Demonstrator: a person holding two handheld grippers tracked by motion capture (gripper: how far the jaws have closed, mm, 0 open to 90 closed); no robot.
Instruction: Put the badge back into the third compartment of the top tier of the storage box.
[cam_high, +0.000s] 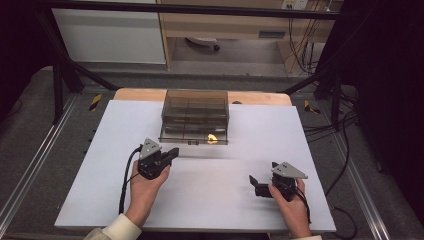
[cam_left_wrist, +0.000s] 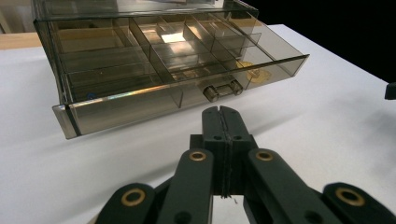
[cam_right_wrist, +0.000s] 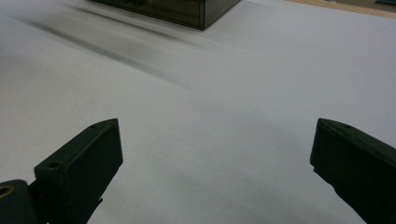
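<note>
A smoked transparent drawer box (cam_high: 195, 116) is seen at the upper centre of the high view, standing on the white desk (cam_high: 240, 200). Its bottom drawer (cam_left_wrist: 182, 79) is pulled out toward the lower edge of the frame, and a small yellow item (cam_high: 212, 137) lies in the drawer's right-hand compartment; what the item is cannot be made out, possibly a clip. A small handle (cam_left_wrist: 222, 89) is fitted at the middle of the drawer front.

The left gripper (cam_high: 172, 153) is held at the lower left of centre in the high view, just below the drawer front and apart from it. In the left gripper view its jaws are pressed together with nothing between them, pointing at the handle.

The right gripper (cam_high: 255, 184) is held at the lower right, well apart from the box. Its jaws stand wide apart over bare desk, nothing between them.
</note>
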